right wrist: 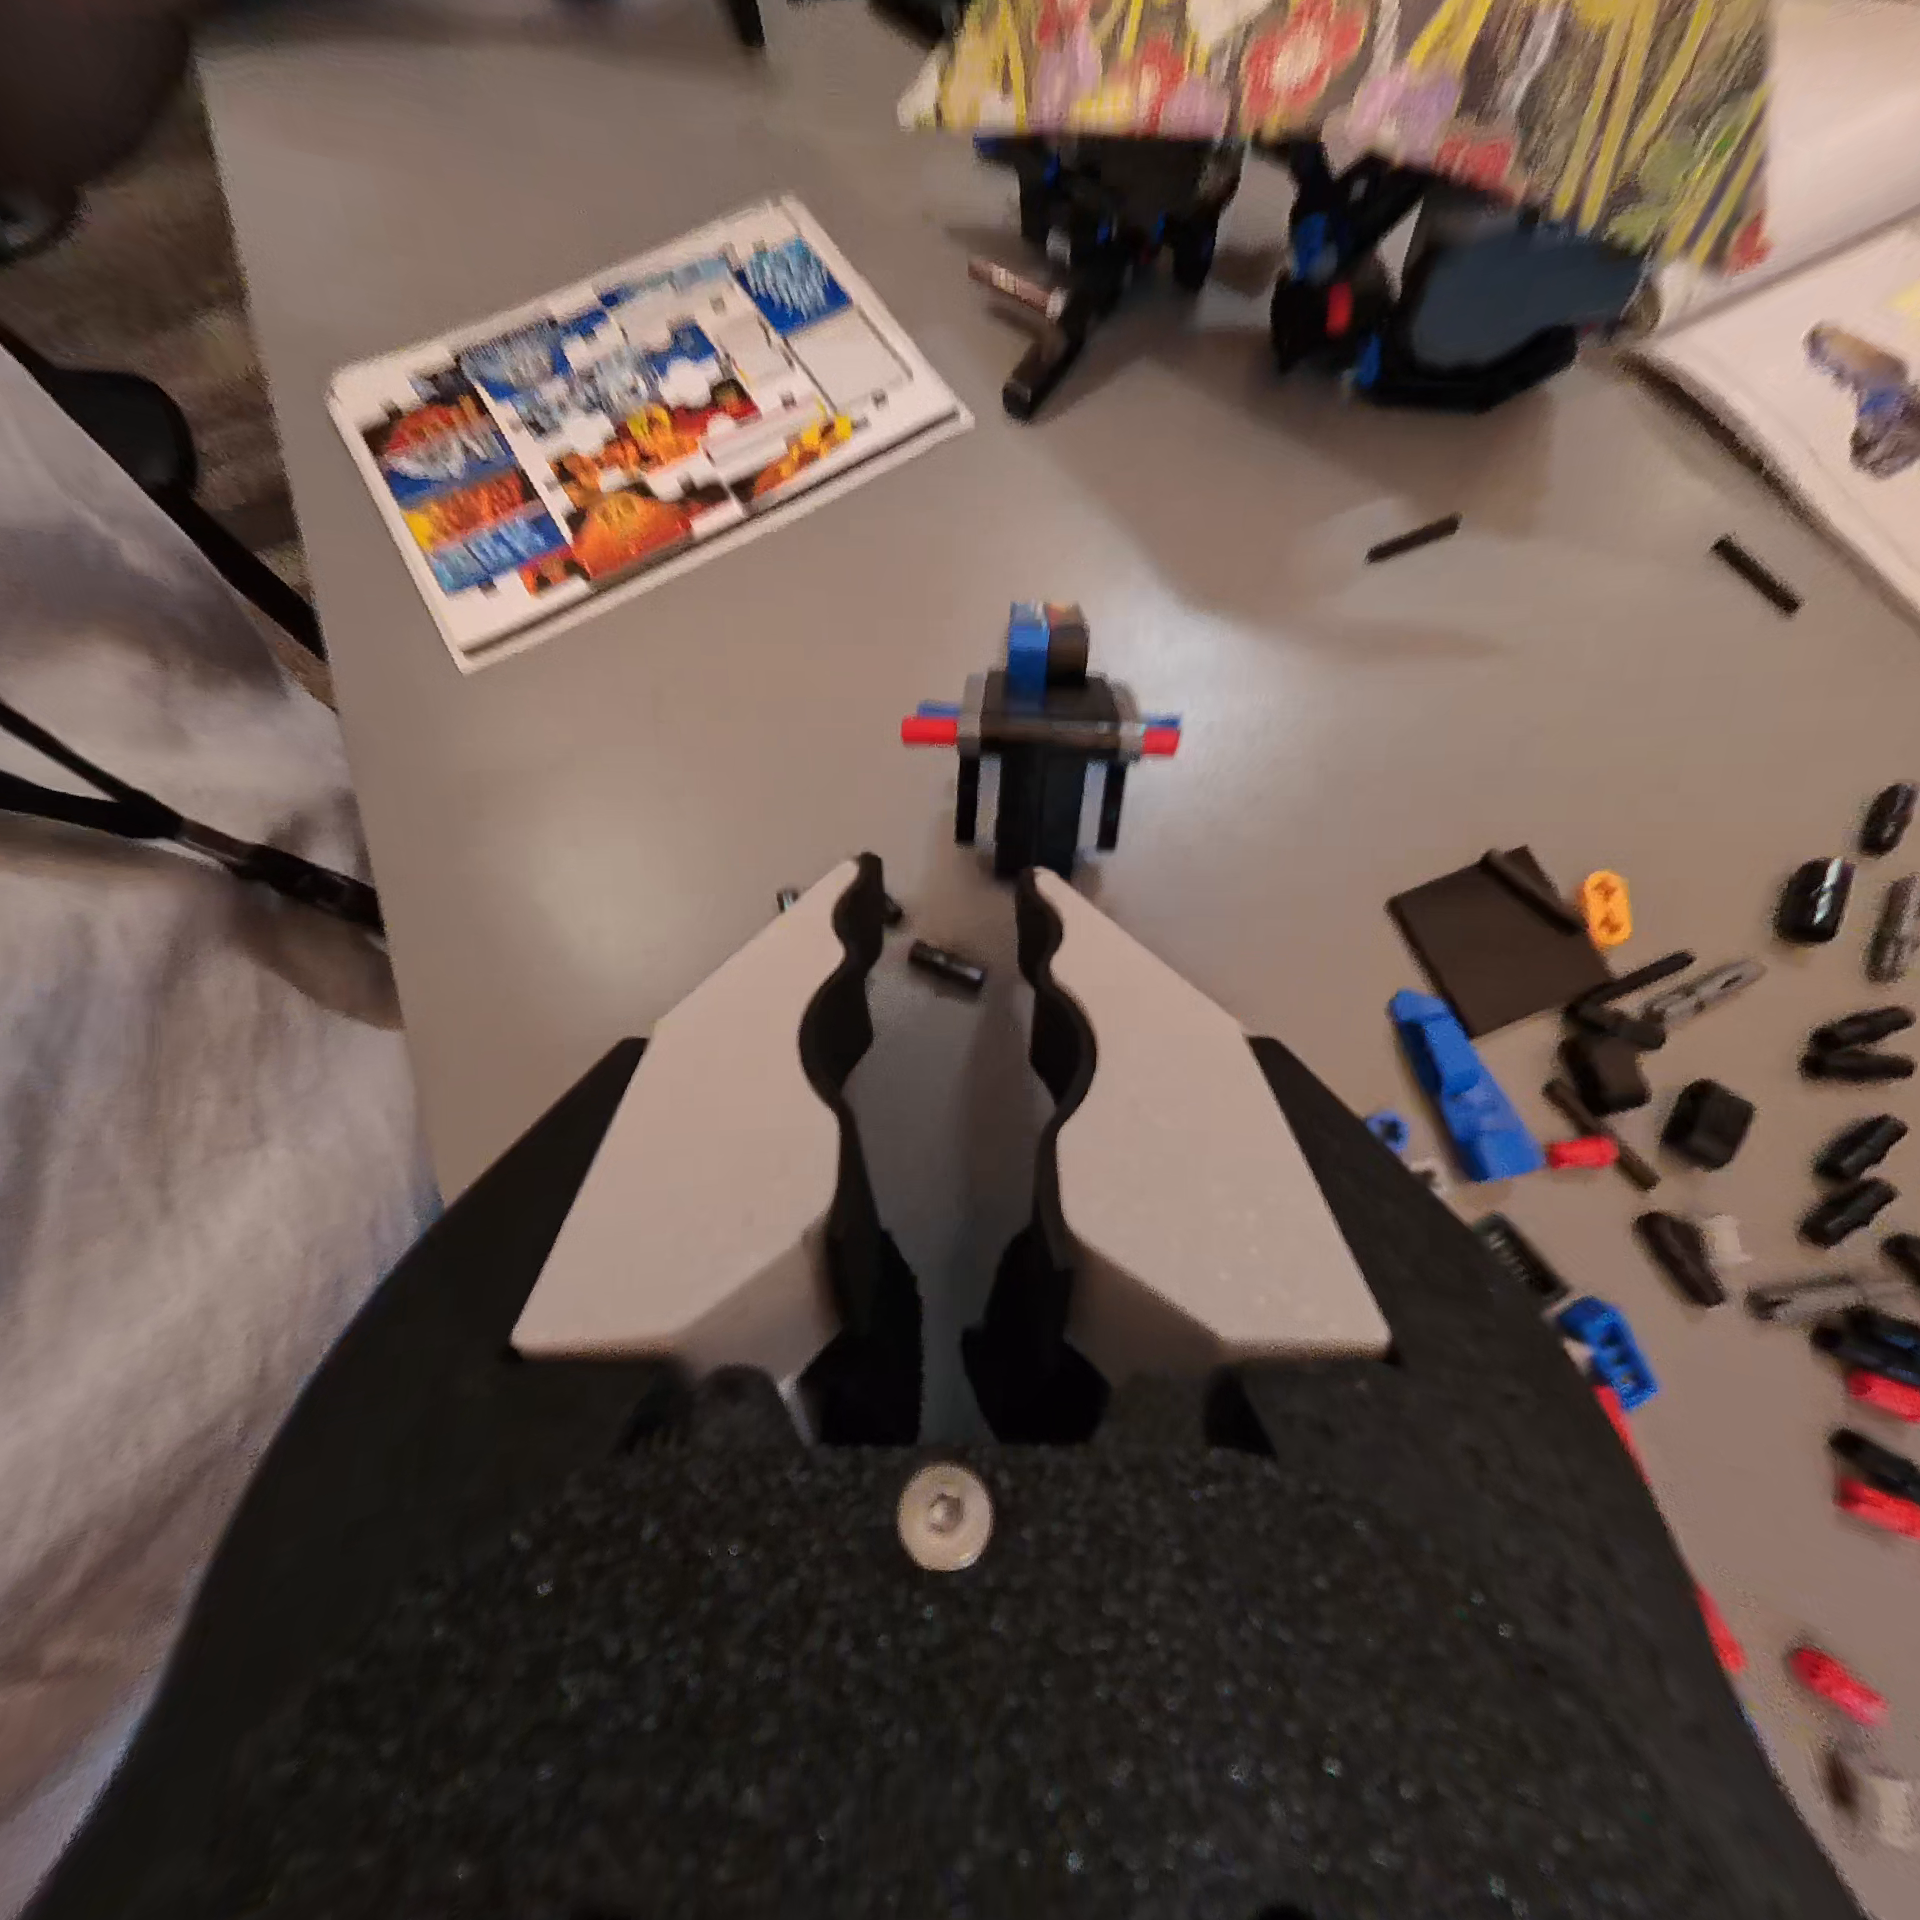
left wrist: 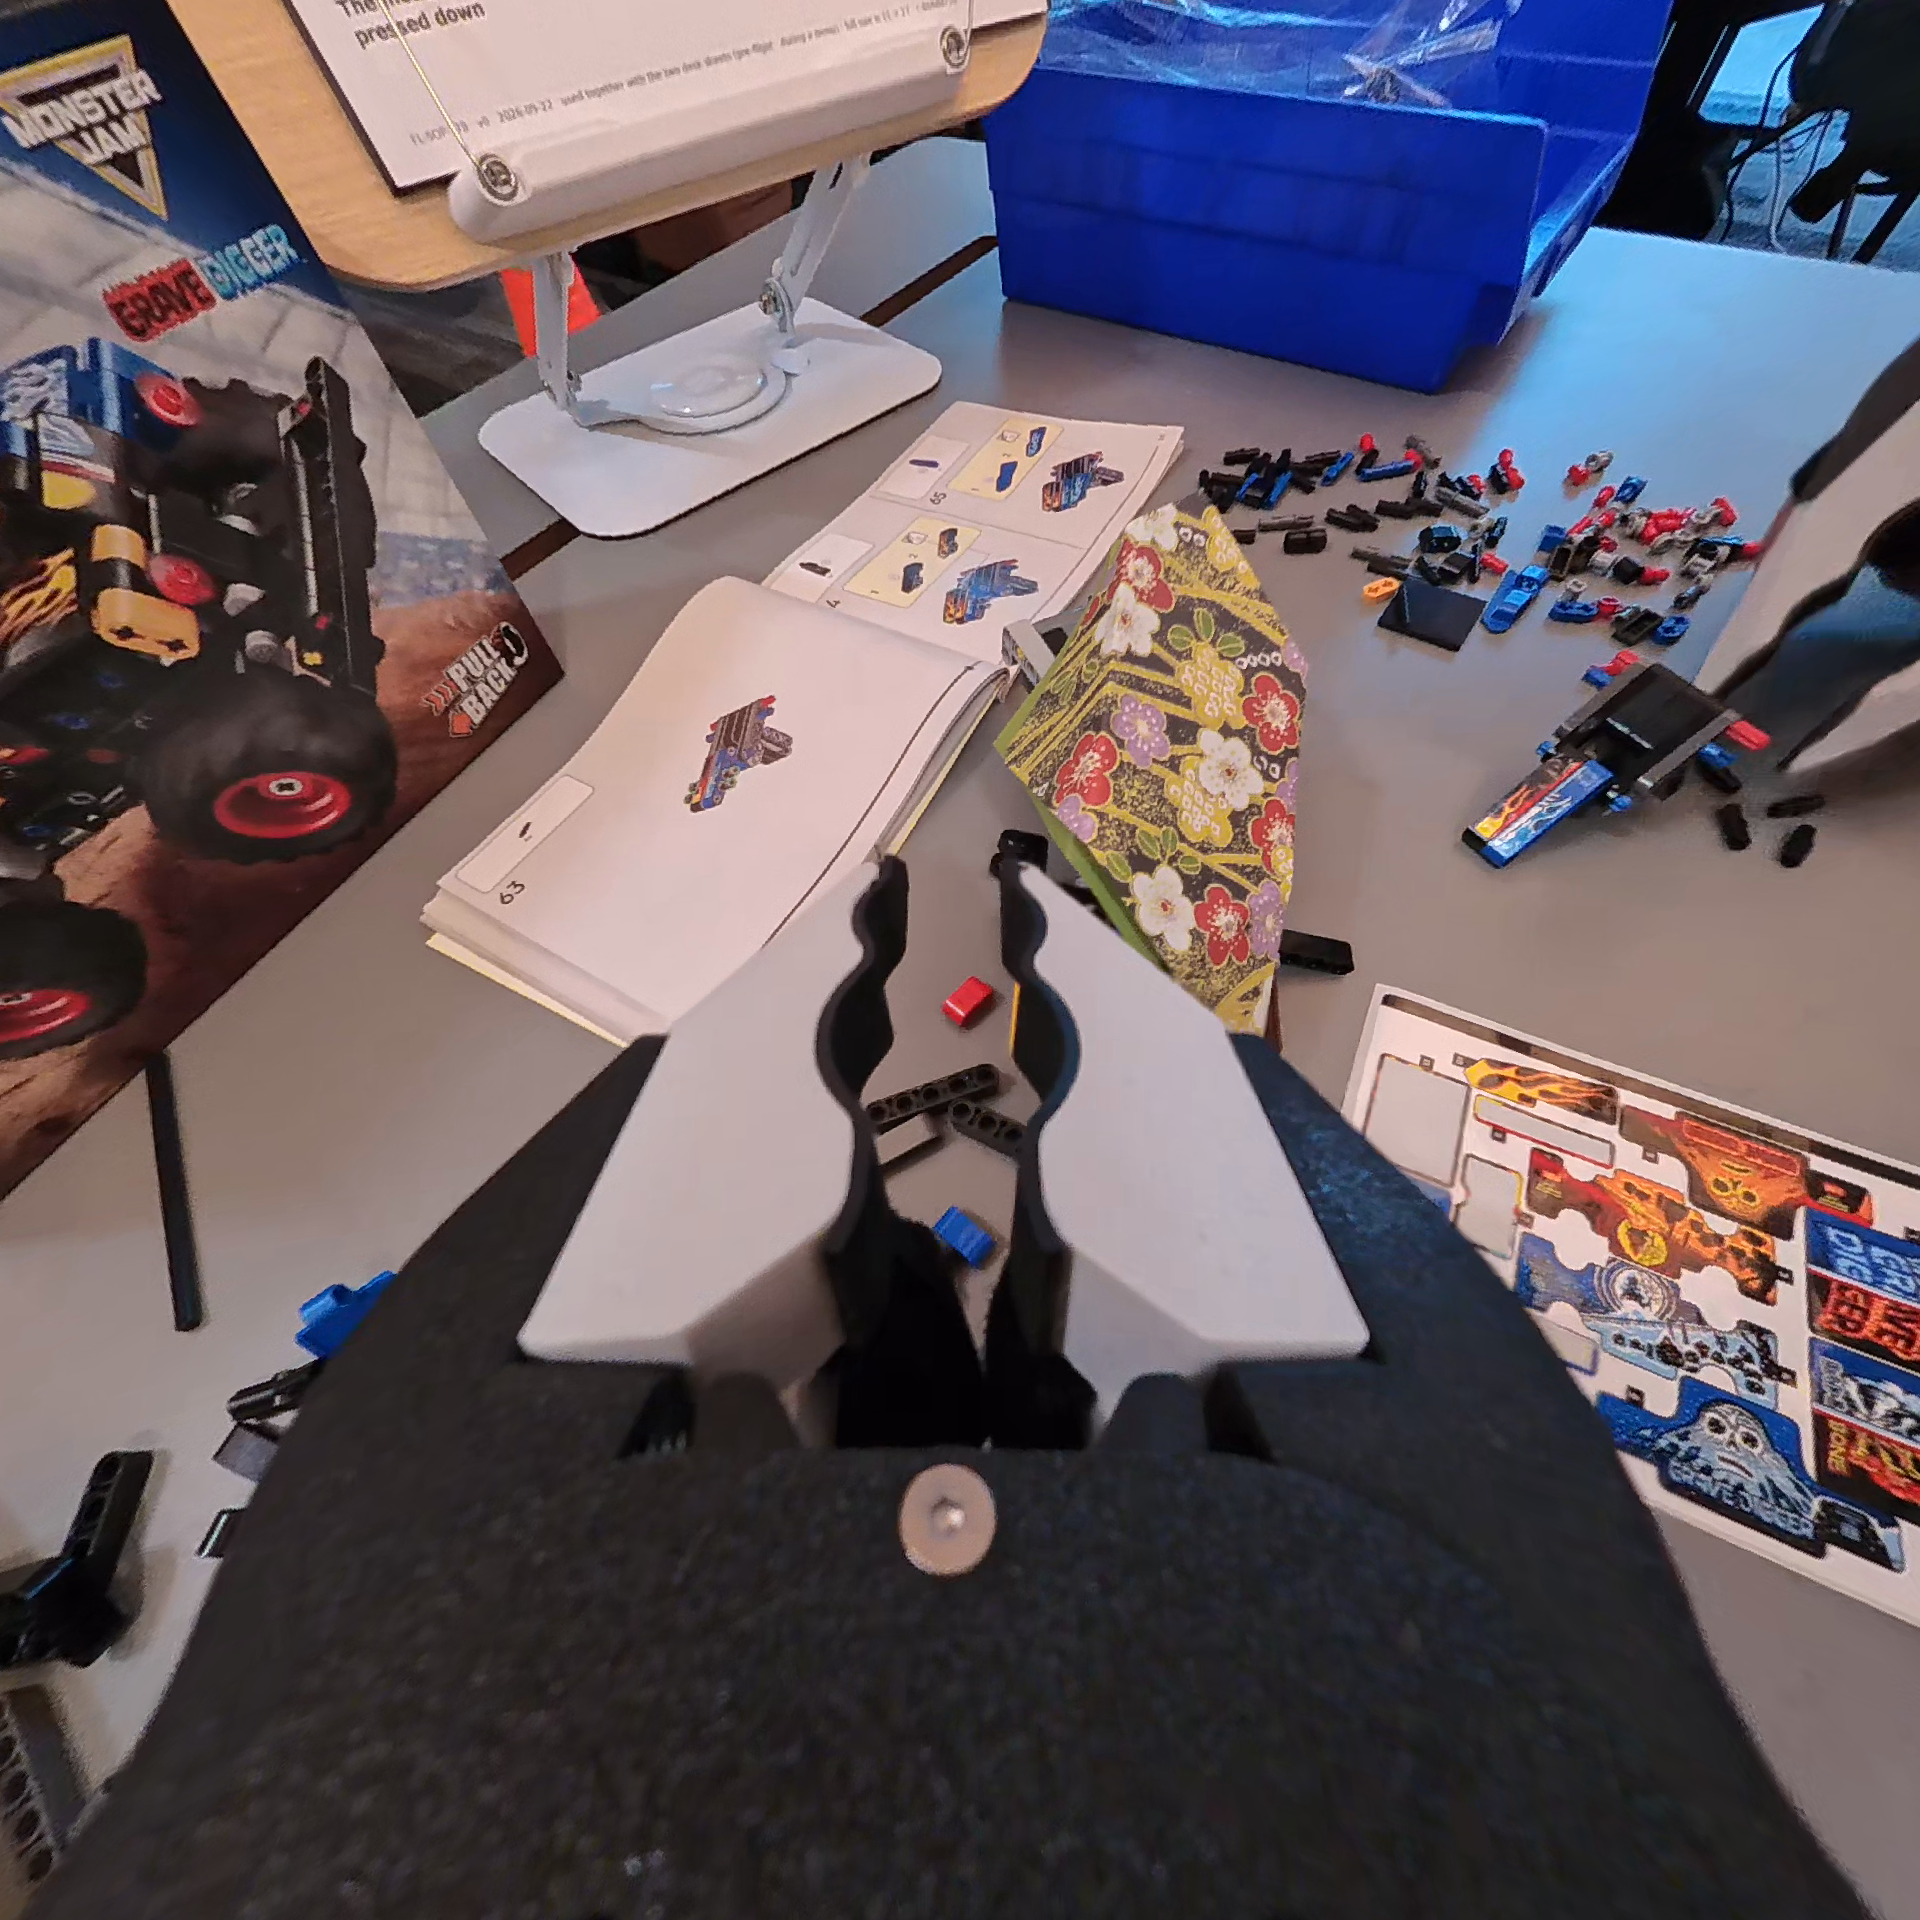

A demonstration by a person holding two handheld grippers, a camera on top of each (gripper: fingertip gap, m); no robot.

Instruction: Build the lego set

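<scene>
Both claws hovered over a grey surface [left wrist: 1455, 914] strewn with lego parts. The left claw [left wrist: 951, 878] was partly open and held nothing; a small red brick [left wrist: 968, 1003] and black beams [left wrist: 935, 1103] lay between its fingers on the surface below. Beyond it lay an open instruction booklet [left wrist: 727, 790], with a floral-patterned paper [left wrist: 1174, 748] just to its right. The right claw [right wrist: 948, 883] was also partly open and empty, just short of a small black and blue lego assembly [right wrist: 1044, 748] with red pins. A sticker sheet [right wrist: 644, 426] lay far left; loose pieces [right wrist: 1704, 1122] were scattered right.
</scene>
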